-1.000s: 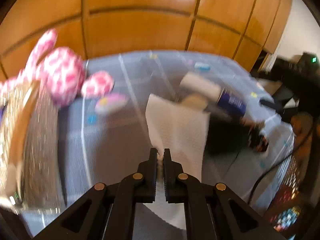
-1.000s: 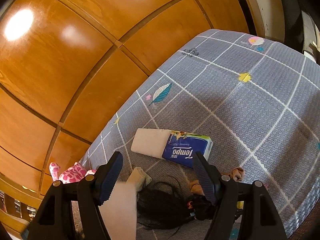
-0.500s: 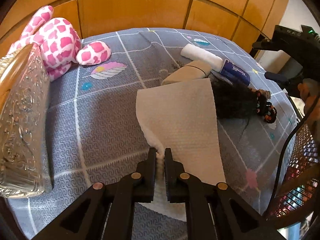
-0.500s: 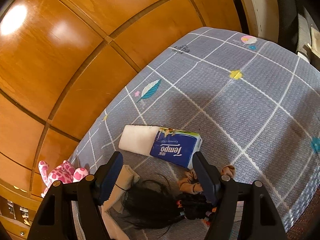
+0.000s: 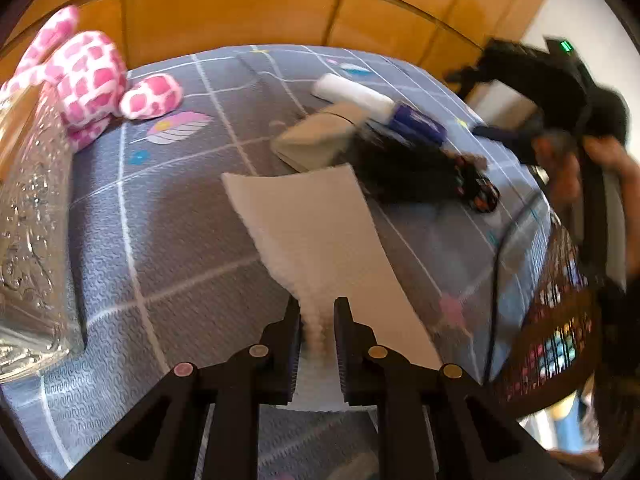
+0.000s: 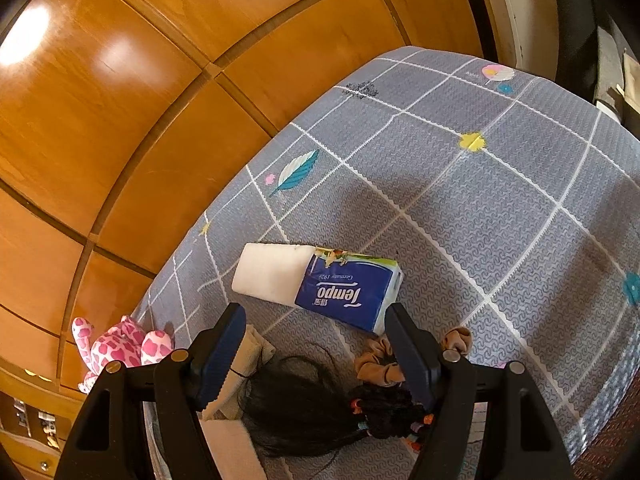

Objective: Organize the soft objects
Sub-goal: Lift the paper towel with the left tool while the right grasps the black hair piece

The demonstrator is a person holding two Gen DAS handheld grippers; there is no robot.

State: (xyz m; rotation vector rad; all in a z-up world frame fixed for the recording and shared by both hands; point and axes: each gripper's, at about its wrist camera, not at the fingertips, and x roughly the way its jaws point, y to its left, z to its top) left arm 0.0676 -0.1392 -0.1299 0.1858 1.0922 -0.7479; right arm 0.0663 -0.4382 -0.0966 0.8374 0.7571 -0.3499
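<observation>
Left wrist view: pink plush toy (image 5: 92,80) lies far left on the grey cloth (image 5: 180,240), while the left gripper (image 5: 318,320) pinches a white paper towel (image 5: 316,232) between narrowly parted jaws. Right gripper (image 6: 314,356) hangs wide apart above the black wig (image 6: 304,404), just before the Tempo tissue pack (image 6: 344,292).

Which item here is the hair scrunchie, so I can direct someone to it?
On the grey checked bedspread, find the blue Tempo tissue pack. Just below its right end, beside the black wig, lies the scrunchie: the only tan, ruffled fabric ring, partly behind the right hand-held gripper.
</observation>
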